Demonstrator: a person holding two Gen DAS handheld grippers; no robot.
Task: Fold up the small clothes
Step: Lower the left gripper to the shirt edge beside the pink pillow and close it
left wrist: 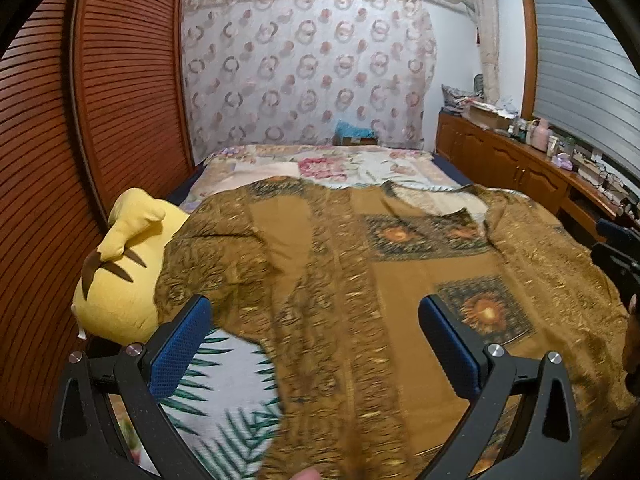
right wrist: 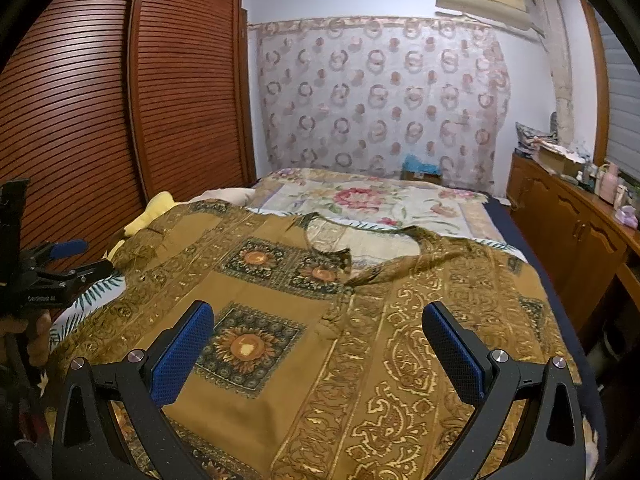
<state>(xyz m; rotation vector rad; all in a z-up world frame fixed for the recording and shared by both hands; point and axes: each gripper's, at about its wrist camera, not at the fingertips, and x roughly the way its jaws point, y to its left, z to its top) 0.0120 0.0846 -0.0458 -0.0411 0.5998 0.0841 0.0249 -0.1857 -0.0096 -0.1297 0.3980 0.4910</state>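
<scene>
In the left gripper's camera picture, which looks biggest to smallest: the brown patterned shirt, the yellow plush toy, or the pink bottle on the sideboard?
1. Brown patterned shirt, by far.
2. Yellow plush toy.
3. Pink bottle, tiny here, though it stands much farther from the camera, so its true size is unsure.

shirt (right wrist: 304,344) on bed (right wrist: 400,204) | plush toy (left wrist: 120,272) left, seemingly touching

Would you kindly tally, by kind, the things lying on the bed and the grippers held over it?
Brown patterned garment: 1, spread flat
Yellow plush toy: 1, at the bed's left edge
Floral bedspread: 1
Leaf-print sheet: 1
Grippers: 2, left gripper and right gripper, both open and empty
Total: 6
</scene>
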